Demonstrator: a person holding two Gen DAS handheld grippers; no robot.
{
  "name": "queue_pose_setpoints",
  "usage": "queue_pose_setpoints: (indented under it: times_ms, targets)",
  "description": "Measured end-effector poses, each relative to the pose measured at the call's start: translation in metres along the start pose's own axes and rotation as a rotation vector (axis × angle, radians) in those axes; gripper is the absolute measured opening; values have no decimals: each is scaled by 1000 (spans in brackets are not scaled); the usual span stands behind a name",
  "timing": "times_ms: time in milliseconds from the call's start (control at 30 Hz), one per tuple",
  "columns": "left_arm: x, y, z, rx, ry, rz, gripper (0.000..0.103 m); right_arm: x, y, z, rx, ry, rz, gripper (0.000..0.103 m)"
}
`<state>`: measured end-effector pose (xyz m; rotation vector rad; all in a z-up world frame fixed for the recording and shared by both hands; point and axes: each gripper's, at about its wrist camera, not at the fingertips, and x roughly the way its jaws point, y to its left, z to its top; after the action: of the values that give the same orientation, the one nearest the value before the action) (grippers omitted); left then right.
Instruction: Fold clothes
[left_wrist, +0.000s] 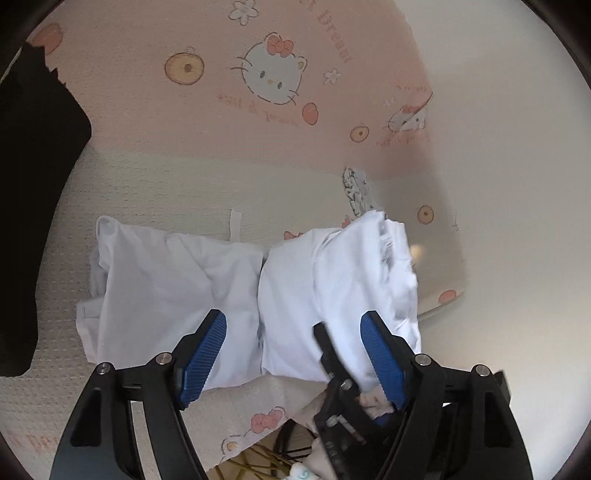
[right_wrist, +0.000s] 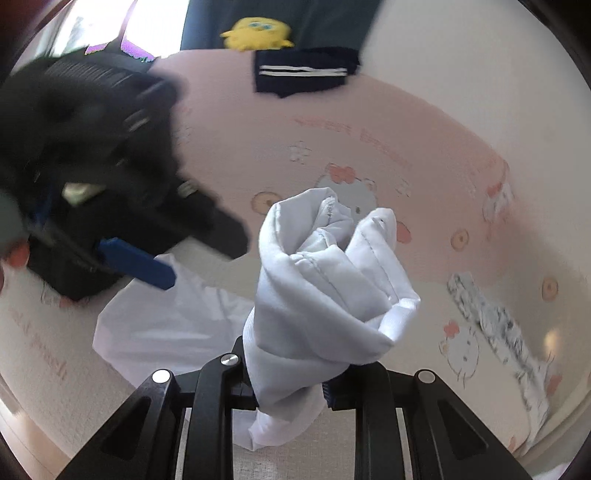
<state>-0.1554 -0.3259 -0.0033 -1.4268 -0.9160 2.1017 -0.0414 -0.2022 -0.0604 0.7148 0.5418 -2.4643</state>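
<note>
While the white garment (left_wrist: 229, 295) lies partly folded on the pink cartoon-print bedspread (left_wrist: 229, 122), one bunched end (right_wrist: 325, 266) is lifted and pinched between the fingers of the right gripper (right_wrist: 291, 387); the left gripper (left_wrist: 295, 347) hovers above the cloth, blue-padded fingers (left_wrist: 201, 354) spread wide, gripping nothing; a folded navy garment (right_wrist: 303, 74) and yellow plush toy (right_wrist: 256, 33) lie beyond

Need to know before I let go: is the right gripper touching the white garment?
Touching. The right wrist view shows the right gripper with jaws closed on a bunch of the white garment, cloth rising between them.
</note>
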Motion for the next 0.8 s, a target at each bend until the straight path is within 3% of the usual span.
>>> queue_pose_setpoints:
  times_ms: [167, 367, 567, 633, 700, 800]
  targets:
    - [26, 11, 10, -67, 28, -104, 74, 2, 22, 0, -98, -2, -11, 22]
    - [0, 3, -15, -94, 37, -222, 74, 7, 38, -5, -185, 1, -37, 22]
    - [9, -14, -20, 27, 73, -102, 72, 7, 39, -4, -189, -7, -29, 22]
    - [17, -13, -20, 38, 89, -61, 57, 7, 35, -3, -161, -10, -15, 23]
    - [18, -10, -19, 16, 86, -91, 39, 5, 30, -3, -143, -10, -1, 26]
    - [13, -9, -18, 17, 65, -62, 30, 2, 22, -5, -115, 0, 82, 45]
